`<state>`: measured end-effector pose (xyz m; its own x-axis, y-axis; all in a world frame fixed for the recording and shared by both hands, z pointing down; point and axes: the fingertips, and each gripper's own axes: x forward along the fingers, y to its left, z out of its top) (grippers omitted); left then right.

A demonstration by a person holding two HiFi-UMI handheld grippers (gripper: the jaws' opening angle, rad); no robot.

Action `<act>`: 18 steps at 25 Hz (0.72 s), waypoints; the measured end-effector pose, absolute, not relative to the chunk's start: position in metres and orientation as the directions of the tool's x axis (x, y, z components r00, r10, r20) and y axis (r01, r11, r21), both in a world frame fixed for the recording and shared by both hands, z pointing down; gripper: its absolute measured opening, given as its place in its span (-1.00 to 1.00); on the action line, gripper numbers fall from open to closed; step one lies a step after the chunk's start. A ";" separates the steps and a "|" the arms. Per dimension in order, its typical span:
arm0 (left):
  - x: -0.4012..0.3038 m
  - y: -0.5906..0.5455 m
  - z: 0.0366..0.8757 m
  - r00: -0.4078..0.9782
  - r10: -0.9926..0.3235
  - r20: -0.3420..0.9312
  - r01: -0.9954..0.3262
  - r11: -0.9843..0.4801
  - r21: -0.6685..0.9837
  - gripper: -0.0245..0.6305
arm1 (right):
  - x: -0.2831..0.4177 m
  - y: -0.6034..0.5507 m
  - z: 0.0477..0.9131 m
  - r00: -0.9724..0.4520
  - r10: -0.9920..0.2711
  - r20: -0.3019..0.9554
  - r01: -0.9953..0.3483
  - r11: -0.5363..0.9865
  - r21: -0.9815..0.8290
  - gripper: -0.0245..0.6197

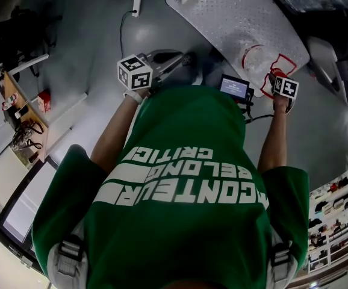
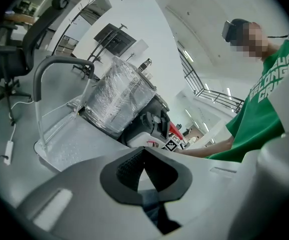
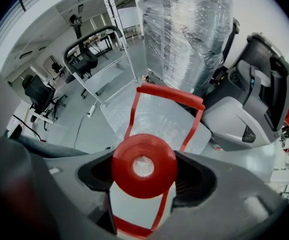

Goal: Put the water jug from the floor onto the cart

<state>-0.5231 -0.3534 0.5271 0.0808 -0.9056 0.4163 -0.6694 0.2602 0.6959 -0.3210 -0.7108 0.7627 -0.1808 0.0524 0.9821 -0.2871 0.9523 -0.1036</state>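
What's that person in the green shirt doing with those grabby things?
A person holds tongs in each hand. The right tongs are clamped on the red cap of a clear water jug, which is at the near end of the cart. The left tongs are shut and empty.

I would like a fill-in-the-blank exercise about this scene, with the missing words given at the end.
1. The right claw is shut on the water jug at its ___ cap.
2. The left claw is shut and holds ___.
3. The shirt with white print is ___.
Missing words: red; nothing; green.
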 end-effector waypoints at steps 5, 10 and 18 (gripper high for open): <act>-0.519 -0.359 0.533 0.078 -0.895 0.439 -0.654 0.286 0.700 -0.90 | -0.326 -0.723 0.786 -0.143 0.071 0.987 -0.278 0.954 -0.109 0.03; -0.517 -0.360 0.537 0.069 -0.886 0.458 -0.639 0.313 0.703 -0.90 | -0.335 -0.736 0.800 -0.120 0.077 0.990 -0.280 0.954 -0.108 0.03; -0.518 -0.367 0.543 0.059 -0.874 0.483 -0.619 0.348 0.705 -0.90 | -0.352 -0.752 0.815 -0.103 0.084 0.991 -0.268 0.957 -0.109 0.03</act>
<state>-0.5177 -0.3667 0.5428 0.0586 -0.8738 0.4827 -0.6185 0.3478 0.7046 -0.3522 -0.7523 0.8146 -0.1027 0.0843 0.9911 -0.2676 0.9573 -0.1092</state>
